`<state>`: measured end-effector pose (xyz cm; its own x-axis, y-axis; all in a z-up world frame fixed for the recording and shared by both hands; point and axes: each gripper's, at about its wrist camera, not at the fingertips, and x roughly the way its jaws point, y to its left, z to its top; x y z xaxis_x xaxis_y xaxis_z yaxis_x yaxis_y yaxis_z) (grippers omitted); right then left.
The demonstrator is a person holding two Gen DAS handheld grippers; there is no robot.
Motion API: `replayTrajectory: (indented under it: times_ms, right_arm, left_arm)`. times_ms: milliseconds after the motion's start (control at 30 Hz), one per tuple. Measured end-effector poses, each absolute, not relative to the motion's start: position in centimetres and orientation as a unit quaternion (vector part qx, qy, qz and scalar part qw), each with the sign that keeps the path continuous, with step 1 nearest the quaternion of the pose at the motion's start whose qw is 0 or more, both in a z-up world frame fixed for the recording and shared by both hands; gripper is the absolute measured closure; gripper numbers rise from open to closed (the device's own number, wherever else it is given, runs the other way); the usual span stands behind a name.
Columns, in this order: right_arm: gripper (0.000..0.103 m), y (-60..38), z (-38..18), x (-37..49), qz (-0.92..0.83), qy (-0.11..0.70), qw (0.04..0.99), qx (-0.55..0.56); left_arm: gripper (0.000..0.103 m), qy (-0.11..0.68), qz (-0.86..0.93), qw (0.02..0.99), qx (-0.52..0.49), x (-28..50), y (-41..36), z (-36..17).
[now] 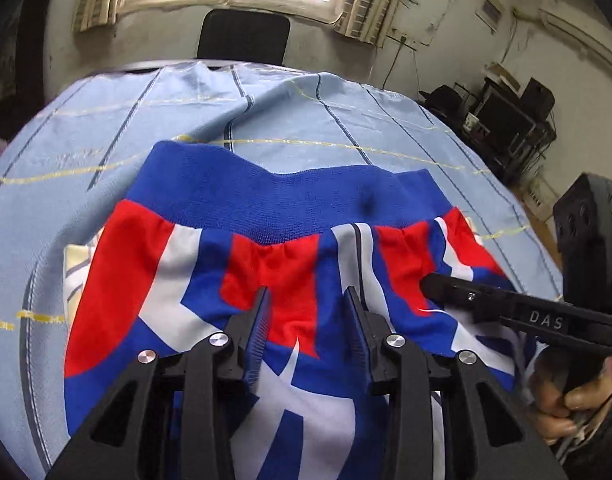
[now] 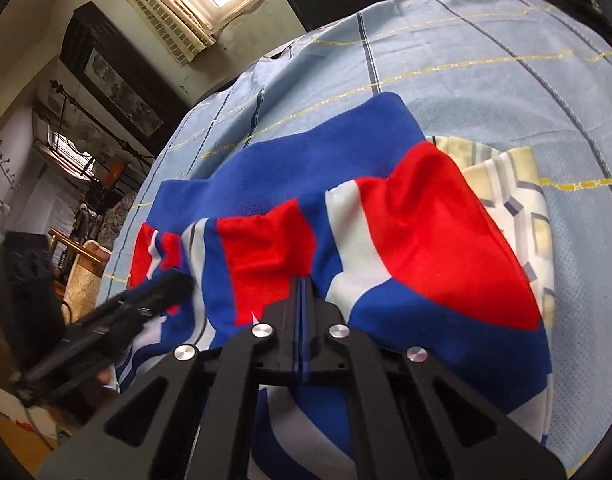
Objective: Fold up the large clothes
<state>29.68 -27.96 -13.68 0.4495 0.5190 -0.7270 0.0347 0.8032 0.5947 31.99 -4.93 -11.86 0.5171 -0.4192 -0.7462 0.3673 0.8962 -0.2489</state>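
On the blue checked cloth [image 1: 86, 152] lay the garment [image 1: 266, 200], waistband far. Left gripper [image 1: 307, 300] stood apart above it, gripping nothing; right gripper [image 2: 304, 284] was together, empty. Mid-fold; next probably needs a fresh edge grip.

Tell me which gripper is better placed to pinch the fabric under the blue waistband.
Left, probably. The left gripper is open, straddling the red panel just below the waistband. The right gripper is shut and would have to reopen first.
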Motion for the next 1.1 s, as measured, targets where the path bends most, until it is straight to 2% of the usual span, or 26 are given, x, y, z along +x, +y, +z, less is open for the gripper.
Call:
replayTrajectory:
  times_ms: [167,233,333,433,533,633,667,767,867,967,1033,1100]
  right_arm:
    - [0.103,-27.6,-13.1,29.5,0.143,0.502,0.813,0.259]
    - [0.096,-27.8,-11.9,28.8,0.138,0.490,0.821,0.258]
    - [0.096,-27.4,-9.0,26.5,0.159,0.462,0.834,0.257]
    - [0.089,-26.2,-7.4,23.8,0.179,0.458,0.838,0.237]
    - [0.081,-25.5,-8.5,22.4,0.190,0.480,0.822,0.240]
    - [0.086,-25.8,-10.8,22.5,0.189,0.509,0.798,0.262]
    - [0.092,-26.3,-11.6,22.5,0.188,0.509,0.792,0.279]
    - [0.101,-27.6,-12.7,22.7,0.188,0.513,0.766,0.337]
    - [0.103,-28.0,-12.6,22.2,0.180,0.509,0.762,0.357]
    - [0.085,-28.3,-10.9,20.5,0.170,0.494,0.775,0.356]
    - [0.065,-28.9,-9.4,19.1,0.157,0.478,0.791,0.349]
    - [0.061,-29.8,-8.3,17.6,0.137,0.467,0.803,0.345]
  left_arm:
    - [0.068,0.444,-0.233,0.862,-0.069,31.5,-3.6,-10.5]
    - [0.068,0.431,-0.249,0.864,-0.083,30.6,-3.0,-8.8]
    - [0.066,0.427,-0.262,0.862,-0.072,28.6,-3.1,-7.6]
    - [0.066,0.449,-0.255,0.855,-0.048,27.4,-3.9,-8.5]
    - [0.066,0.487,-0.237,0.840,-0.034,27.7,-4.4,-11.4]
    - [0.067,0.476,-0.239,0.846,-0.019,27.7,-4.9,-12.0]
    - [0.066,0.473,-0.236,0.849,-0.017,27.7,-5.0,-12.1]
    - [0.067,0.471,-0.232,0.851,-0.017,27.7,-5.2,-12.0]
    - [0.067,0.463,-0.242,0.851,-0.048,27.1,-4.1,-10.4]
    - [0.063,0.430,-0.253,0.865,-0.051,26.7,-3.7,-8.0]
    - [0.058,0.423,-0.258,0.867,-0.056,27.0,-3.8,-7.1]
    - [0.058,0.430,-0.256,0.864,-0.060,27.9,-3.9,-7.4]
